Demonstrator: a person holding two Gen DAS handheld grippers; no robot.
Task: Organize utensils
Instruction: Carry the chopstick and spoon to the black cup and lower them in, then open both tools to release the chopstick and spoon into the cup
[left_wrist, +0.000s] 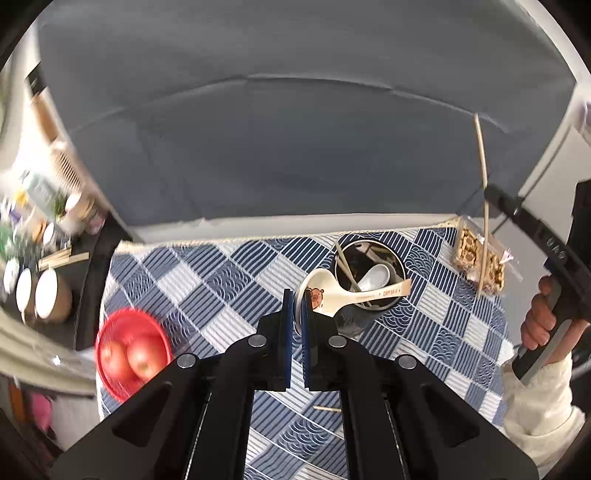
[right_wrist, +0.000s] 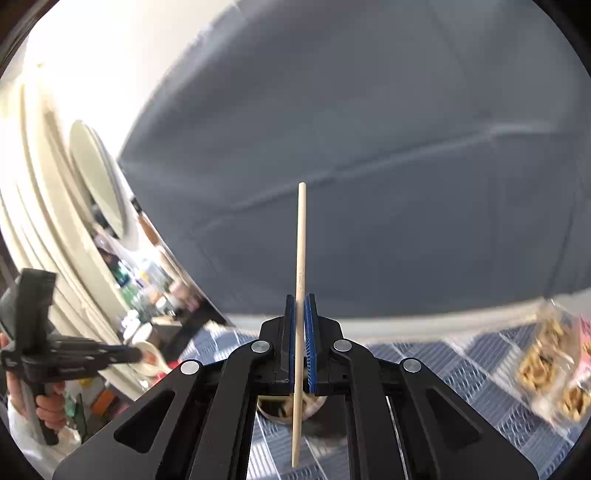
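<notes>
Chopstick (right_wrist: 300, 295) held upright betw. right gripper (right_wrist: 300, 314) fingers, clamped near its middle; long end sticks up, short end hangs below, above the metal cup (right_wrist: 273, 408). Seen from left cam, same chopstick (left_wrist: 482, 166) is up in the air, far right, over the snack bag (left_wrist: 480, 266).

Spoon (left_wrist: 332, 293) w/ bear print: bowl end pinched in left gripper (left_wrist: 297, 306), fingers narrow on its rim; handle points right across the metal cup (left_wrist: 369, 273) rim. Cup already has chopsticks + a white spoon inside.

Cup sits on checked cloth (left_wrist: 207, 280) on the table; red bowl (left_wrist: 131, 345) w/ apples near left.

Step (my read): drop both into cup. To do well: keep chopstick vertical, centre lower tip over cup opening before lowering, release only once tip is inside. Spoon: tilt handle down into cup first. Risk: the two grippers crowd over one small opening, so go one at a time.
</notes>
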